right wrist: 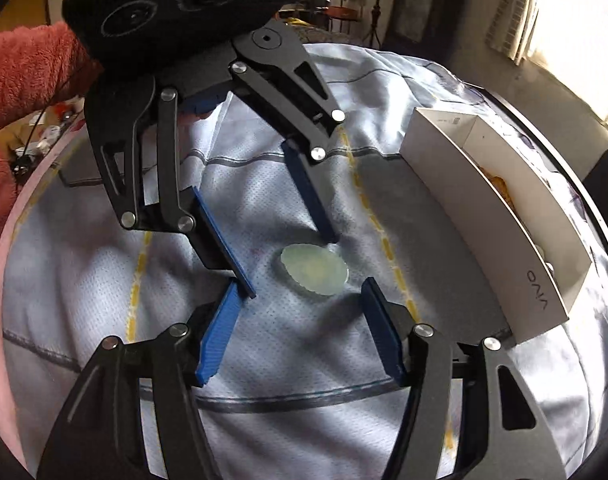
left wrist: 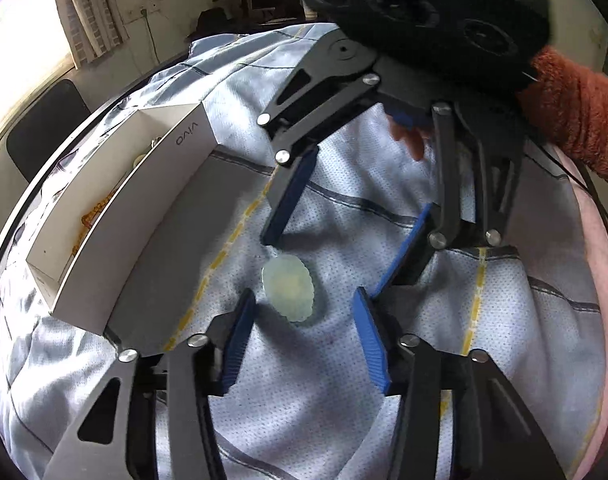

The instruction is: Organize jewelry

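A pale green oval pendant (left wrist: 290, 286) (right wrist: 315, 270) with a scalloped edge lies flat on the light blue cloth. My left gripper (left wrist: 304, 296) (right wrist: 291, 266) is open, its blue pads on either side of the pendant and apart from it. My right gripper (left wrist: 321, 266) (right wrist: 300, 284) faces it from the opposite side, also open around the pendant, holding nothing. Tips of the two grippers nearly meet on one side. An open white box (left wrist: 176, 184) (right wrist: 503, 240) marked "vivo" lies beside them with a gold chain (left wrist: 92, 212) (right wrist: 499, 184) inside.
The cloth (left wrist: 383, 420) (right wrist: 304, 360), wrinkled with grey and yellow lines, covers a round table with a dark rim. A fuzzy orange sleeve (left wrist: 575, 112) (right wrist: 20, 72) holds each opposite gripper. A dark chair (left wrist: 44, 128) and a bright window stand beyond the box.
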